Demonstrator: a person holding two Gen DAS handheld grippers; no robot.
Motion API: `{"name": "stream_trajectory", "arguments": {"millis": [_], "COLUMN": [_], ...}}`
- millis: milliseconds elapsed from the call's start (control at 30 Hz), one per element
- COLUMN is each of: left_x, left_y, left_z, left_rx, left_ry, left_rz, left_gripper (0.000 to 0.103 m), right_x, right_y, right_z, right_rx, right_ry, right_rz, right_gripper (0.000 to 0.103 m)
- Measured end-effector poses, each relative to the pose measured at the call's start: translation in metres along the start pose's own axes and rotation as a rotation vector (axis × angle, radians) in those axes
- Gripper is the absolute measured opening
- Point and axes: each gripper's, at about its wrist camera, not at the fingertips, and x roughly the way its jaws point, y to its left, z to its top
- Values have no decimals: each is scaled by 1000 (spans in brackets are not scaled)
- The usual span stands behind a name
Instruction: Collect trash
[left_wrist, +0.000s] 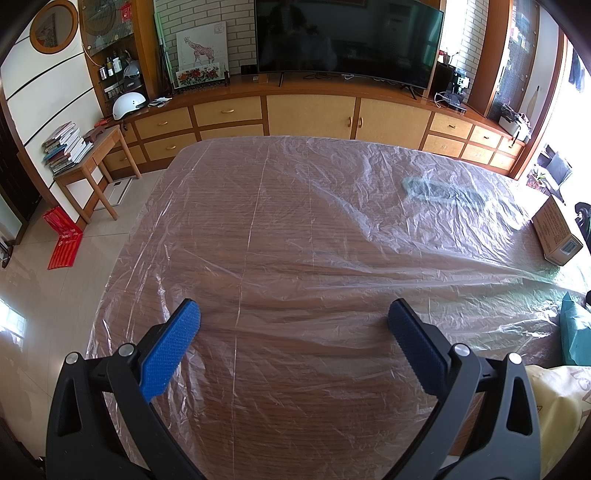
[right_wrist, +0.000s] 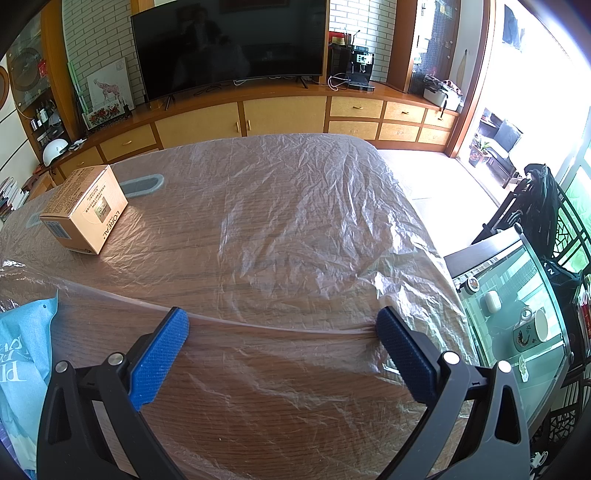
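Left tool (left_wrist: 293, 319) wide, holding nothing, over bare plastic-covered surface (left_wrist: 280, 221); right tool (right_wrist: 282, 325) likewise wide and unladen; cardboard box (right_wrist: 85, 209) stands near the surface's far left edge; blue packet (right_wrist: 22, 350) at near-left edge.

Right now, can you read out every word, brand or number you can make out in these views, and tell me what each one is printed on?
"L'OREAL": on the side of the tan cardboard box on the plastic-covered wooden table.
The box's small print and barcode label: too small to read.
"PL" and other large white letters, cut off: on the light blue plastic bag at the table's near left edge.
Red paper bag on the floor: print too blurred to read.
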Motion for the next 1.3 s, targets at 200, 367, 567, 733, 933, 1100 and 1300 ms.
{"name": "stream_trajectory", "arguments": {"millis": [200, 367, 567, 733, 933, 1100, 1300], "left_x": [0, -1, 0, 0, -16, -75, -136], "left_y": [0, 0, -1, 0, 2, -7, -45], "left_z": [0, -1, -1, -1, -1, -8, -39], "left_rx": [0, 0, -14, -13, -23, 28, 239], "left_ry": [0, 0, 0, 0, -31, -186, -233], "left_rz": [0, 0, 10, 10, 35, -41, -181], "left_gripper": [102, 102, 102, 102, 101, 102, 102], "right_x": [0, 0, 1, -1, -29, -83, -117], "right_y": [0, 0, 1, 1, 2, 26, 49], "right_z": [0, 0, 2, 0, 6, -1, -39], "right_rx": [0, 0, 2, 9, 30, -96, -246], "right_ry": [0, 0, 0, -1, -54, -138, -105], "right_rz": [0, 0, -1, -6, -6, 62, 148], "right_gripper": [99, 99, 99, 99, 99, 99, 99]}}
